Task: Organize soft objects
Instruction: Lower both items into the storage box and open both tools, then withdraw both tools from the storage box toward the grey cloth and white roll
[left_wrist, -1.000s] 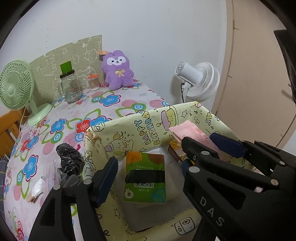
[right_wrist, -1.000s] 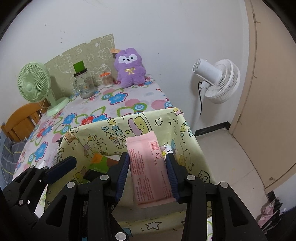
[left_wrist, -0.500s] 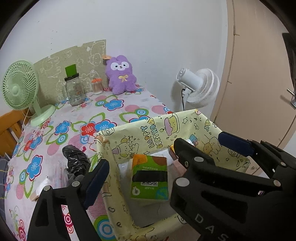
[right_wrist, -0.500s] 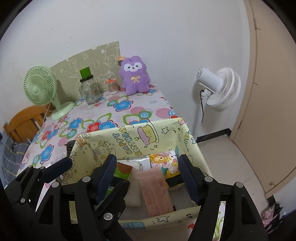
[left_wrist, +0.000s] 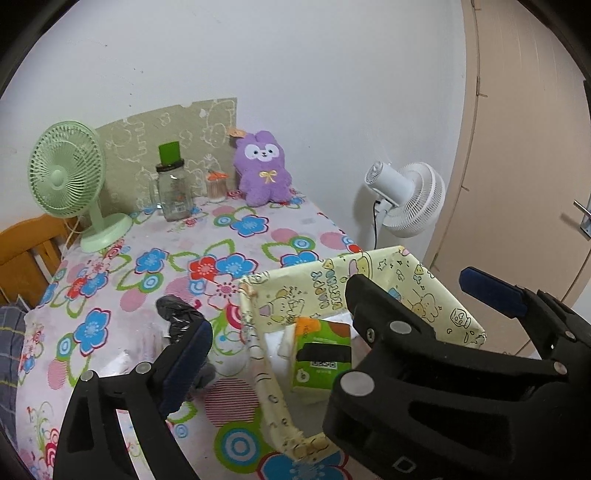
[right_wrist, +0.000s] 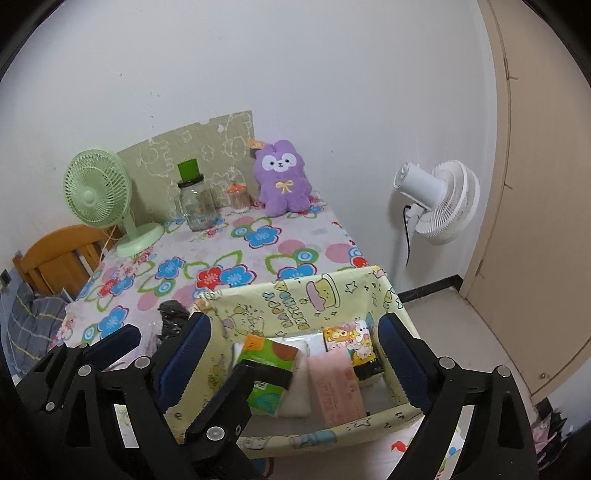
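1. Green desk fan stands on the floral tablecloth at 10 o'clock in the right wrist view, its base on the cloth.
2. Glass jar with a green block on its lid stands at 11 o'clock, with a purple plush rabbit upright against the wall to the right of it.
3. Black crumpled bag lies on the cloth, just beside the left wall of the box.
4. Left gripper: jaws apart, empty, straddling the left wall of the box.
5. Yellow cartoon-print box sits at the table's near edge, 6 o'clock. Inside, left to right: green tissue pack, pink packet, cartoon-print pack.
6. Right gripper: jaws wide apart, empty, hanging above the box on either side of its contents.
7. White fan stands off the table at 3 o'clock.
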